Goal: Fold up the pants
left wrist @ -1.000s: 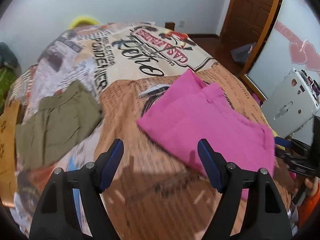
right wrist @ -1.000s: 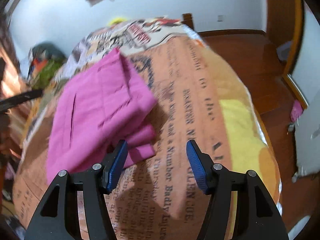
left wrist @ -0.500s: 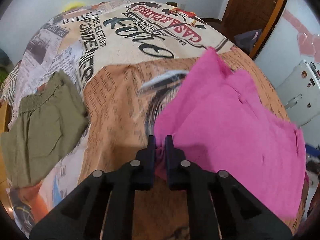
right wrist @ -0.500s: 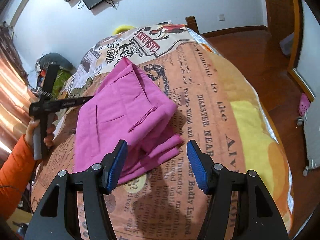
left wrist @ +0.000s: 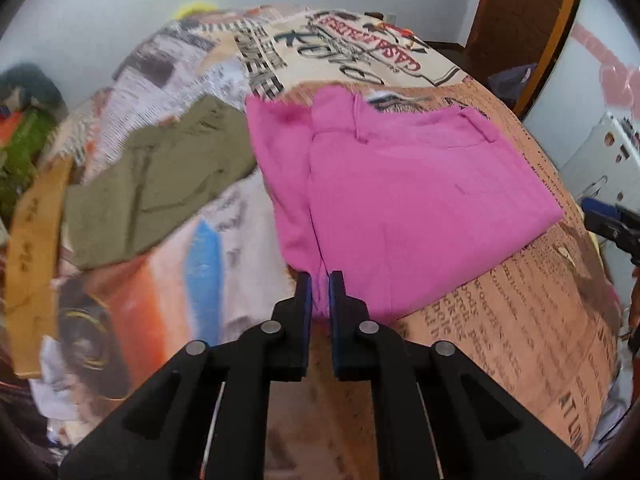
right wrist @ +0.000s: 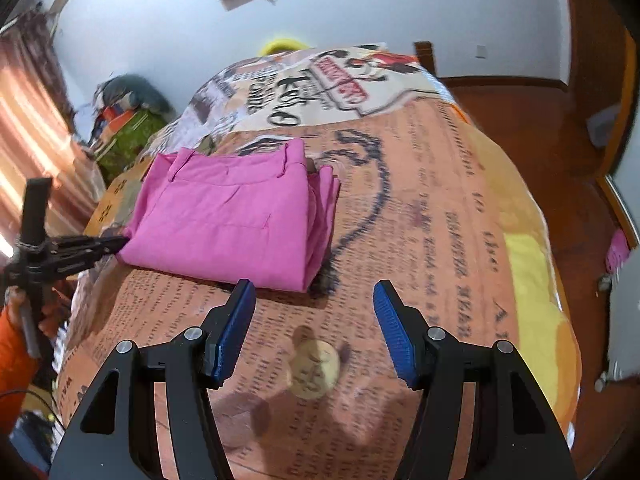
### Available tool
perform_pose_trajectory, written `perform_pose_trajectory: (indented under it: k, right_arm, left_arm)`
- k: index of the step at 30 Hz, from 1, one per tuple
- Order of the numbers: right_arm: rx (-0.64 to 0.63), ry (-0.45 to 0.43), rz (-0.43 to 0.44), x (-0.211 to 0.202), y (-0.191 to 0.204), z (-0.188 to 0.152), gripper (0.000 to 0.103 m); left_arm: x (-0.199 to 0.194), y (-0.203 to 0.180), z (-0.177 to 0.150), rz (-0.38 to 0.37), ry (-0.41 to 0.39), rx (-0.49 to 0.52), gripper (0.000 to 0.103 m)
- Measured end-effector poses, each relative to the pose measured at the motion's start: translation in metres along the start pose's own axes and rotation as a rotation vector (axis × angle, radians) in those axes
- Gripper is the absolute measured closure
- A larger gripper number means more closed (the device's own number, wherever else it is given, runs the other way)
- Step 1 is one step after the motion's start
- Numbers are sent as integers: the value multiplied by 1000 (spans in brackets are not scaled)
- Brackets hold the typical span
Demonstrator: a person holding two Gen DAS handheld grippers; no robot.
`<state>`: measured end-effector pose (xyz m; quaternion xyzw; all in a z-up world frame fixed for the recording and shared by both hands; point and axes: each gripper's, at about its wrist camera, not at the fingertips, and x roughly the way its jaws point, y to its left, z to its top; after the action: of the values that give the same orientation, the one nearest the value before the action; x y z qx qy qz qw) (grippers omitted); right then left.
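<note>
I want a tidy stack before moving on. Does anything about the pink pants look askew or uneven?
Mostly neat. The pink pants lie folded on the bedspread, but lower layers stick out past the top fold along the right edge. The left gripper is shut on one corner; the right gripper is open, clear of them.

Folded pink pants [right wrist: 236, 220] occupy middle-left of bedspread [right wrist: 460, 240]; left gripper [left wrist: 319, 292] clamped on their near corner, blocking approach from that side. Olive garment [left wrist: 160, 184] lies just beside pants on far left, edges touching or nearly so. Right gripper [right wrist: 314, 320] hovers with jaws spread wide, just short of pants' near edge. Bedspread right of pants bare to edge. Green pile [right wrist: 128, 136] beyond bed's left side.
</note>
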<state>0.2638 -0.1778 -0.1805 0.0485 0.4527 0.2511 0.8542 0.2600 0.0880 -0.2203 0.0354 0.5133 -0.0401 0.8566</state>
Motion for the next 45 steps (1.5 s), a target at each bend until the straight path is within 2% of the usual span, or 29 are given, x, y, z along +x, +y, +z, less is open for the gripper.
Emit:
perform_pose_trajectory:
  k: [4,6,9,14,19,23,25,28,32,35,37,39,42,45]
  right_arm:
    - [-73,-1,24,12,23,16,45]
    - [-107,-6,39,17,35,24,45]
    - [-156,-10,72,31,51,38,45]
    - [-190,26,107,63,65,54,45]
    - [-252,121,90,100,71,51,45]
    - [-269,131,104,99,62,40,46]
    - [-259,129,104,89,56,35,46]
    - [-247,122,75,74,44,27,44]
    - [-206,132,27,60,25,19,41]
    - [-190,134,-4,48,13,15,41]
    - [-187,123,-18,41,10,17,41]
    - [-199,105,-43,38,11,22,41]
    - [-195,77,-41,39,12,32,41]
    - [-185,69,-30,50,15,41,41]
  left_arm:
    - [-29,3,13,53,-77,-2,94]
    - [-38,7,21,20,-115,-28,94]
    - [-38,1,32,-62,-128,-41,93]
    - [0,-23,46,-181,-64,-19,93]
    - [49,-30,40,-155,1,-16,90]
    - [48,-20,31,-198,-22,-27,90]
    - [39,-17,25,-172,-30,-23,90]
    - [27,-13,10,-82,-34,7,86]
    - [19,4,-10,-43,-13,-18,81]
    - [11,19,-16,-44,-14,-73,74]
    - [6,25,-15,-32,-27,-99,60]
    - [2,28,-9,-13,-50,-108,57]
    - [1,25,4,-49,-50,-97,56]
    - [8,19,16,-43,-61,-81,47]
